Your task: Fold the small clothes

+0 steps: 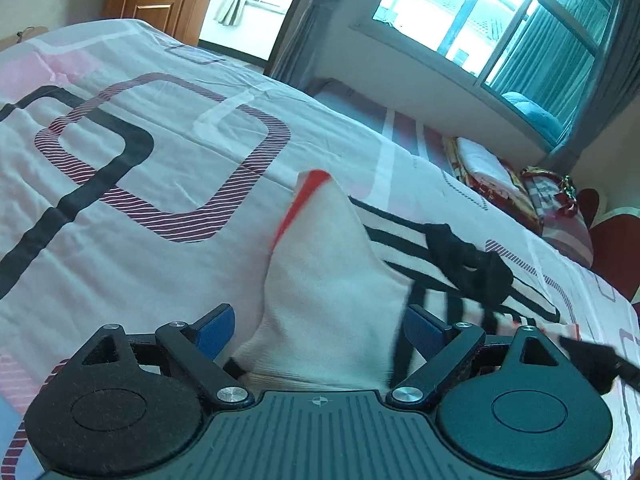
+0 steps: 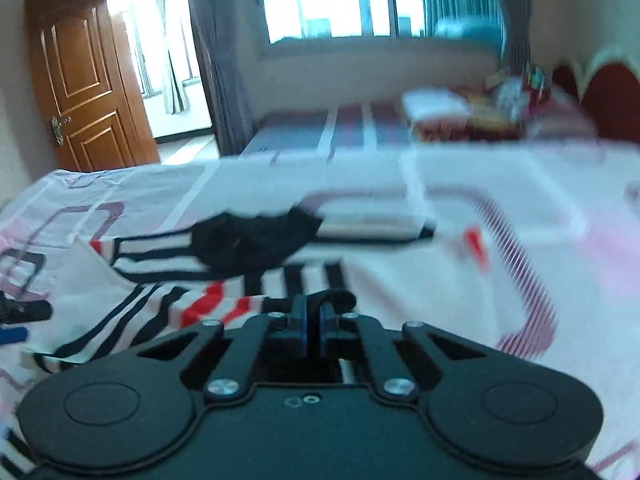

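Note:
A small white garment with black and red stripes and a black collar (image 1: 468, 264) lies on the bed. In the left wrist view a white part of it with a red edge (image 1: 320, 272) rises between the fingers of my open left gripper (image 1: 318, 328), whose blue pads (image 1: 216, 330) stand wide apart. In the right wrist view my right gripper (image 2: 313, 322) is shut on the garment's black-trimmed edge (image 2: 336, 298). The striped body (image 2: 168, 280) and black collar (image 2: 256, 240) spread to the left. That view is blurred.
The bedsheet (image 1: 140, 140) is white and pink with rounded-square patterns. Folded cloth and a bundle (image 1: 492, 172) lie by the red headboard (image 1: 616, 248). A window (image 1: 492, 12) and wooden door (image 2: 80, 80) are beyond the bed. The left gripper's tip (image 2: 24, 312) shows at the right view's left edge.

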### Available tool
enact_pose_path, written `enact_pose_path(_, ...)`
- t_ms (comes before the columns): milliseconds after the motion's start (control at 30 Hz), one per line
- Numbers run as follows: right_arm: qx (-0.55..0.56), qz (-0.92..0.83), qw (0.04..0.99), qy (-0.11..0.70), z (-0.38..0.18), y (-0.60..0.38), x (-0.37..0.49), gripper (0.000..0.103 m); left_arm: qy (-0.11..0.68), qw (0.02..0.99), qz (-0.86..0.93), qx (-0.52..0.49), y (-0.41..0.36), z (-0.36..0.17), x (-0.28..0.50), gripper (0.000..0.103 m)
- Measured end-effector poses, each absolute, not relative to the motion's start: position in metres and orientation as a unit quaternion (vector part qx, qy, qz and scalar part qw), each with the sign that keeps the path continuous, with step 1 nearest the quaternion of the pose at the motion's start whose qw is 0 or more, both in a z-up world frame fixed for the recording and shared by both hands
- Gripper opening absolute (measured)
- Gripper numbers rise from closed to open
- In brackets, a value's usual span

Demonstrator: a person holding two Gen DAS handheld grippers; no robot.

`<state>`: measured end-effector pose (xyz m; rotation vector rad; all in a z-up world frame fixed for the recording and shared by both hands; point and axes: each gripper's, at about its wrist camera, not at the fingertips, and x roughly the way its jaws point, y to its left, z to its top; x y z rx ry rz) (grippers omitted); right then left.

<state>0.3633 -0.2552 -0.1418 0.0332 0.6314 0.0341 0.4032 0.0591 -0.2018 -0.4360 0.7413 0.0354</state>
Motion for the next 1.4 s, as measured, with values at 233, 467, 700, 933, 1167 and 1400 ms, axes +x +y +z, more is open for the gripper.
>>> enact_pose_path(233, -0.044, -0.049, 0.951, 0.302, -0.15, -0.279, 0.38, 0.006, 0.398, 0.895, 0.019, -0.202, 0.041, -0.224, 0.411, 0.091)
enact_pose_path(467, 0.009, -0.082, 0.926, 0.369, -0.183, -0.307, 0.386, 0.025, 0.405, 0.892, 0.02, -0.199, 0.038, -0.229, 0.41, 0.091)
enact_pose_path(700, 0.012, 0.002, 0.94, 0.341, -0.164, -0.281, 0.386, 0.027, 0.407, 0.894, 0.024, -0.186, 0.032, -0.23, 0.425, 0.09)
enact_pose_path(933, -0.015, -0.013, 0.92, 0.39, -0.196, -0.291, 0.398, 0.022, 0.391, 0.895, 0.056, -0.208, 0.057, -0.229, 0.429, 0.057)
enact_pose_path(1167, 0.018, 0.005, 0.935, 0.355, -0.175, -0.287, 0.4, 0.03, 0.4, 0.891, 0.038, -0.211, 0.056, -0.223, 0.476, 0.078)
enact_pose_path(1400, -0.051, 0.014, 0.928, 0.368, -0.192, -0.262, 0.419, 0.028, 0.388, 0.902, 0.085, -0.17, 0.062, -0.233, 0.525, 0.078)
